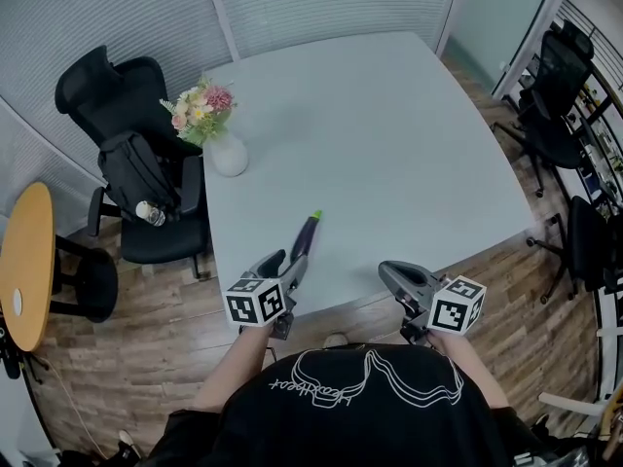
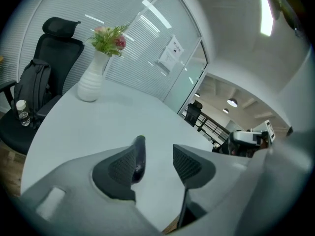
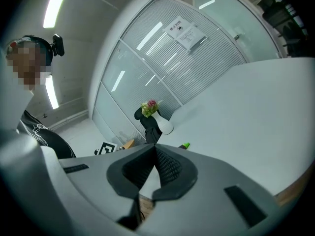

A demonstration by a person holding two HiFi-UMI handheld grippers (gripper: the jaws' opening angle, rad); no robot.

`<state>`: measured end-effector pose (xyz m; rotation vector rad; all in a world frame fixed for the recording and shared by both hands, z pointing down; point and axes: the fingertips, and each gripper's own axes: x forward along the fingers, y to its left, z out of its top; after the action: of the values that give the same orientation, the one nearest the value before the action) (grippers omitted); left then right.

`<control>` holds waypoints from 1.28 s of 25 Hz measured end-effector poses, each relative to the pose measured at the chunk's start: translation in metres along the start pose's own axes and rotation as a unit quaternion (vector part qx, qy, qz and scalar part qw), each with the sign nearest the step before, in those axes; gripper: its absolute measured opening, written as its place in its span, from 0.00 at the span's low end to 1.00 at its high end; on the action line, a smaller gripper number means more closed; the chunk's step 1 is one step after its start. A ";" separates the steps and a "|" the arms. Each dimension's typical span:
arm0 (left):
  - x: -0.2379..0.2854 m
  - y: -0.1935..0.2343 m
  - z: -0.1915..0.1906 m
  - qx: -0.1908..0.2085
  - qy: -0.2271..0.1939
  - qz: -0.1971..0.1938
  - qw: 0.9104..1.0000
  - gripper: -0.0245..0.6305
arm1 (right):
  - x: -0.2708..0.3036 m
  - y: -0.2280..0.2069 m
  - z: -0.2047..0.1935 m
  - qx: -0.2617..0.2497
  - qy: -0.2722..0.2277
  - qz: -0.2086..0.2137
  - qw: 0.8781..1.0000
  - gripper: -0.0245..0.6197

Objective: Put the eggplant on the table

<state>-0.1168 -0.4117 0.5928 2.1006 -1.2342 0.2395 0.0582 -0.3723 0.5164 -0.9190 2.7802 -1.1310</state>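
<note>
A long dark purple eggplant (image 1: 305,236) with a green stem lies on the pale grey table (image 1: 389,134), close to its near edge. My left gripper (image 1: 284,265) hovers just behind the eggplant's near end with its jaws wide apart. In the left gripper view the eggplant (image 2: 140,154) shows beside the left pad (image 2: 119,167), with no pad pressing on it, and the left gripper (image 2: 155,156) holds nothing. My right gripper (image 1: 391,273) sits at the table's near edge, off to the right. Its pads (image 3: 165,167) meet with nothing between them, and the green stem (image 3: 184,145) shows beyond.
A white vase of flowers (image 1: 226,149) stands at the table's left edge. A black office chair (image 1: 117,95) with a backpack (image 1: 136,175) and a bottle is left of the table, and a round wooden table (image 1: 24,261) stands further left. More black chairs (image 1: 555,115) stand on the right.
</note>
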 end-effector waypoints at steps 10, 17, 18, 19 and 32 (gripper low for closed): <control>-0.050 -0.120 0.041 0.026 -0.070 -0.129 0.989 0.18 | -0.029 0.037 0.018 -0.060 -0.012 0.056 0.997 0.05; -0.073 -0.186 0.064 0.078 -0.100 -0.139 0.982 0.06 | -0.039 0.056 0.038 -0.090 0.004 0.103 0.991 0.05; -0.075 -0.190 0.067 0.079 -0.104 -0.140 0.982 0.06 | -0.039 0.060 0.041 -0.100 0.008 0.112 0.989 0.05; -0.077 -0.193 0.069 0.079 -0.107 -0.139 0.981 0.06 | -0.039 0.064 0.043 -0.109 0.013 0.120 0.987 0.05; -0.076 -0.214 0.056 0.063 -0.123 -0.092 0.986 0.06 | -0.056 0.065 0.048 -0.119 0.029 0.164 0.979 0.05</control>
<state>0.0102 -0.3254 0.4158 2.3928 -1.1782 -0.0265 0.0816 -0.3367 0.4281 -0.4110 3.0093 -0.8032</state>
